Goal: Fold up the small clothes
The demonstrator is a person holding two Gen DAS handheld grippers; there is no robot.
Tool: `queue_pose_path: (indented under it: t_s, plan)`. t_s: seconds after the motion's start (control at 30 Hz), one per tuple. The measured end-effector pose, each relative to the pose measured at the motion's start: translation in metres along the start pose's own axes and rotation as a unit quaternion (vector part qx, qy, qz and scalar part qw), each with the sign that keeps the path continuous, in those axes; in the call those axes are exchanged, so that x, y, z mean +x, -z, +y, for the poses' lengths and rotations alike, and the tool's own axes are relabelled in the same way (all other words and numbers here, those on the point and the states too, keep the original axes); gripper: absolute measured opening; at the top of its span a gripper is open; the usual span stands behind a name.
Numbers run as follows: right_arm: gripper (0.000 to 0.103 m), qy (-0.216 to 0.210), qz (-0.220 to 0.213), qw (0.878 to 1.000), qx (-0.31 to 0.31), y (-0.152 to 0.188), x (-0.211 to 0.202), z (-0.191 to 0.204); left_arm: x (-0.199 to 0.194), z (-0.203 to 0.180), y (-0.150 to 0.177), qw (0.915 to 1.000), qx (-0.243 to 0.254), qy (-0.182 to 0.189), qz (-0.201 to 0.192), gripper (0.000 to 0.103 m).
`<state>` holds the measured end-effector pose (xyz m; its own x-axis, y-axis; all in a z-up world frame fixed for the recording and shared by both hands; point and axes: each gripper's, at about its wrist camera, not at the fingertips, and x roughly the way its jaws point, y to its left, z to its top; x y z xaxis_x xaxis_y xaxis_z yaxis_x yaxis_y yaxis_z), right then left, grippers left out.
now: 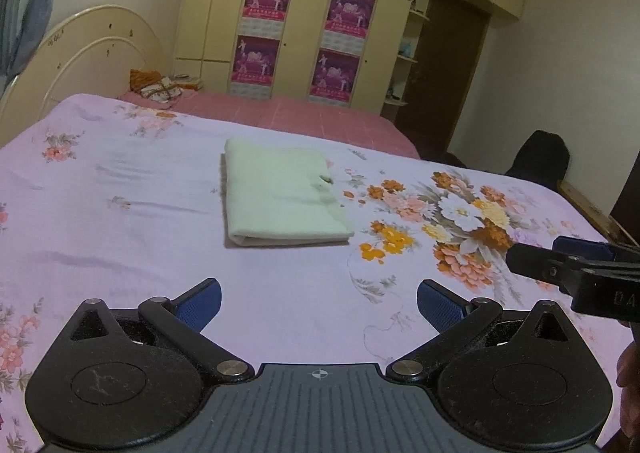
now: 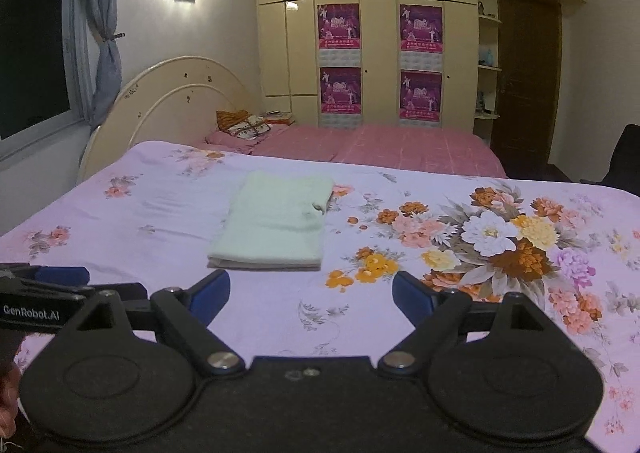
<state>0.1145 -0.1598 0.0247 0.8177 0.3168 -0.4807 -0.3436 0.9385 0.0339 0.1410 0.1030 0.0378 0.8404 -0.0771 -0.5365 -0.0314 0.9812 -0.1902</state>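
Already folded into a neat rectangle, the pale green garment (image 1: pixel 280 193) lies flat on the bed's lilac floral sheet (image 1: pixel 120 213), a little left of the big printed bouquet (image 1: pixel 460 221). Its folded edges face near and left, with the layered thickness showing along the near edge, and a small dark notch sits on its right side. In the right wrist view the same garment (image 2: pixel 276 221) lies near the middle of the sheet (image 2: pixel 160 213), left of the bouquet (image 2: pixel 492 237).

Neither tool touches the cloth. The left tool (image 1: pixel 319 303) hovers over the near part of the sheet, its blue-padded fingers (image 1: pixel 204 305) spread wide apart with nothing between them. The right tool (image 2: pixel 311 293) is likewise held short of the garment, fingers (image 2: pixel 412 295) well apart and empty. Each tool shows at the edge of the other's view: the right tool (image 1: pixel 568 265) at the right, the left tool (image 2: pixel 60 285) at the left, marked "GenRobot.AI".

Farther off, a pink blanket (image 2: pixel 380 145) covers the far side of the bed, beside a cream arched headboard (image 2: pixel 172 93). A cream wardrobe (image 2: pixel 380 33) with four magenta posters (image 2: pixel 339 27) stands against the far wall, left of a dark wooden door (image 2: pixel 524 73).
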Motion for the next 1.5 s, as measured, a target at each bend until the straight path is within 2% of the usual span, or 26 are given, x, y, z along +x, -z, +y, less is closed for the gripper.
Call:
queue_pose_path:
  t_s: [0.57, 1.5]
  plan:
    - [0.088, 0.006, -0.007, 1.0, 0.007, 0.003, -0.01, 0.011, 0.001, -0.008, -0.006, 0.9999, 0.012, 0.002, -0.005, 0.103]
    - [0.088, 0.008, -0.004, 1.0, 0.011, 0.004, -0.006, 0.005, 0.003, -0.01, -0.01, 0.9998, 0.019, 0.002, -0.004, 0.103]
